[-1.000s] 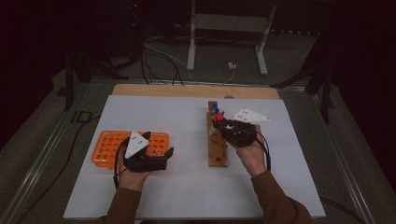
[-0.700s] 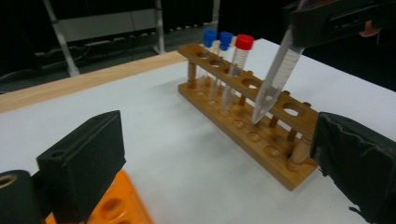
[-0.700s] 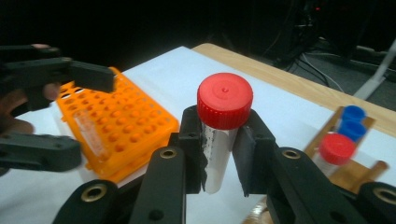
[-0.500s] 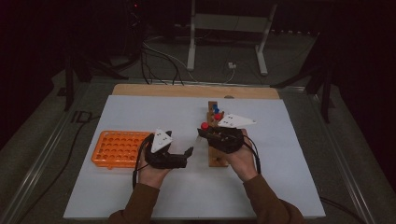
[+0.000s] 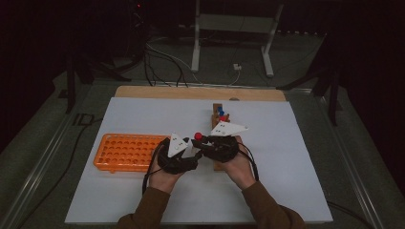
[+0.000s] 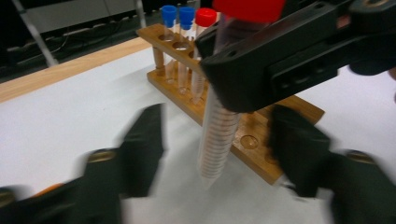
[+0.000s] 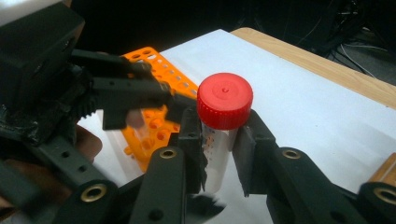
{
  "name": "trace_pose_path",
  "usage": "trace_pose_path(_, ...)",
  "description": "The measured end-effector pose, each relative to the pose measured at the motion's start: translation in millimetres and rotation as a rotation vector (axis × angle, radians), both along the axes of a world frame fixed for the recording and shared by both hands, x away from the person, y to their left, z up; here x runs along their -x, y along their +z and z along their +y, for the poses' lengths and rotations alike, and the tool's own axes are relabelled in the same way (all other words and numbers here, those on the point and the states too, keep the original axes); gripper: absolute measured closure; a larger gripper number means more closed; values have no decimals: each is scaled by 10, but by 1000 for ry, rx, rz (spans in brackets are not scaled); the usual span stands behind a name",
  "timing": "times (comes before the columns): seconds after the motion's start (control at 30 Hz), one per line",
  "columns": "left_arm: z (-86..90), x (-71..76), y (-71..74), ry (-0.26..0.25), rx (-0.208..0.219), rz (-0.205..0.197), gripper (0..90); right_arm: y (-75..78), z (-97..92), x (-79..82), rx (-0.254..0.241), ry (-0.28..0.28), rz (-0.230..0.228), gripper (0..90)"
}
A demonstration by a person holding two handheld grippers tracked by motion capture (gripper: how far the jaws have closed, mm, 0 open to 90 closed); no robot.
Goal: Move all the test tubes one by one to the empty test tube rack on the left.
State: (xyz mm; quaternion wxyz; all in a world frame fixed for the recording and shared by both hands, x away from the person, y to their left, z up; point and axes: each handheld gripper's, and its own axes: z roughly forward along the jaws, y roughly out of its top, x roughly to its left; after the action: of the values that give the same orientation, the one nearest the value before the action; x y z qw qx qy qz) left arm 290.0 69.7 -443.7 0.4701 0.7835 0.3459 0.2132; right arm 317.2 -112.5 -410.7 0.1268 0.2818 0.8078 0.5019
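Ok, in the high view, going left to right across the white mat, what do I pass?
Orange rack → left gripper → red-capped tube in the right gripper → wooden rack, with capped tubes standing in it.

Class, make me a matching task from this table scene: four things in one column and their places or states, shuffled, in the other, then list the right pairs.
Things
1. red-capped tube
2. orange rack
3. wooden rack
4. left gripper

Places or states
A. holds blue-capped tubes
B. clamped in the right gripper
C. lies empty at the table's left
D. jaws apart on either side of the tube

Pairs: 1-B, 2-C, 3-A, 4-D
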Motion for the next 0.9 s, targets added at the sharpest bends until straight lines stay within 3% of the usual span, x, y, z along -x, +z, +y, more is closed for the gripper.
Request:
trace_pose_path(0.17, -2, 12, -5, -13, -10, 4, 630, -15, 11, 0, 9, 11, 4, 746)
trace_pose_path(0.3, 0, 13, -11, -23, 7, 12, 723, -22, 15, 2, 13, 17, 8, 746)
trace_pose_path(0.4, 0, 14, -13, -31, 13, 17, 739, -17, 7, -1, 15, 20, 12, 732)
trace_pose_path(0.6, 43, -4, -7, -20, 21, 19, 740, 17, -80, -14, -31, 19, 17, 446)
trace_pose_path(0.67, 72, -8, 1, -22, 29, 15, 739, 25, -118, -13, -35, -10, 14, 323)
trace_pose_path(0.8, 149, -2, 26, -29, 55, -3, 739, 4, -210, 1, -30, -47, 8, 168)
trace_pose_path(0.9, 205, -5, 37, -24, 60, -3, 739, -35, -299, 11, -21, -60, 7, 141)
